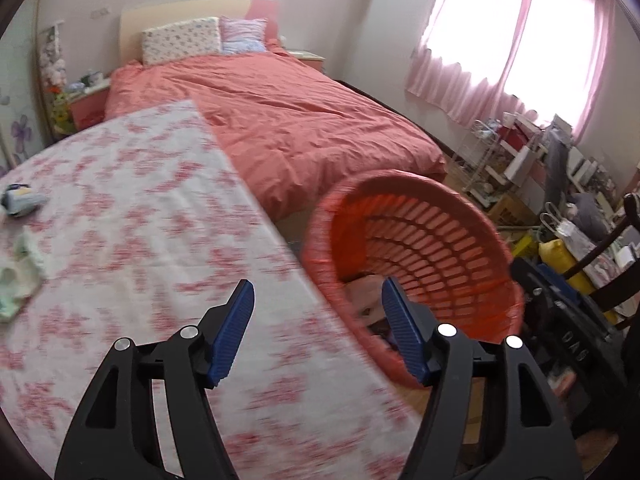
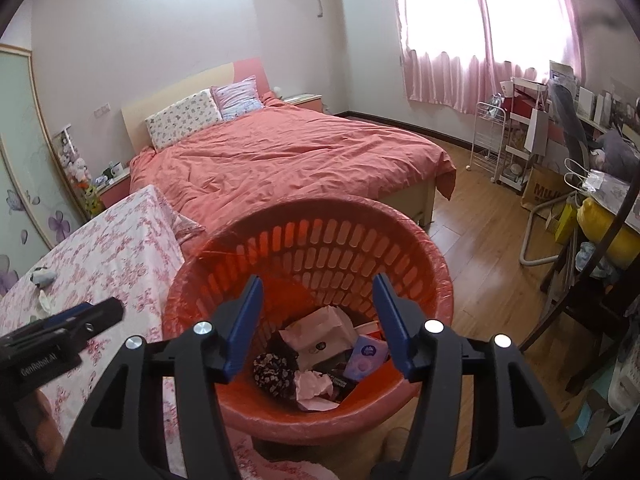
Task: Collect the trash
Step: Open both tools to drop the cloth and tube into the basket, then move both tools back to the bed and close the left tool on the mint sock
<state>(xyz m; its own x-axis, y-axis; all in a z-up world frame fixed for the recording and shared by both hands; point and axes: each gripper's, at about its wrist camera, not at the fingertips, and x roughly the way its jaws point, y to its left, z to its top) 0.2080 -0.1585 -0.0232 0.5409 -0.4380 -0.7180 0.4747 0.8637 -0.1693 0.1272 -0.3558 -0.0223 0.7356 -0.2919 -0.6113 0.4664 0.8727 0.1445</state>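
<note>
Parted tongs (image 2: 318, 322) above trash-filled basket (image 2: 432, 280)

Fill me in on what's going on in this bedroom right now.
A person is collecting trash with hand-held tongs. The right tongs are open and empty above the red basket, which already holds crumpled paper and wrappers. The left tongs are also open and empty, over the edge of the floral-clothed table. A few scraps lie on the table, not yet picked up.
</note>
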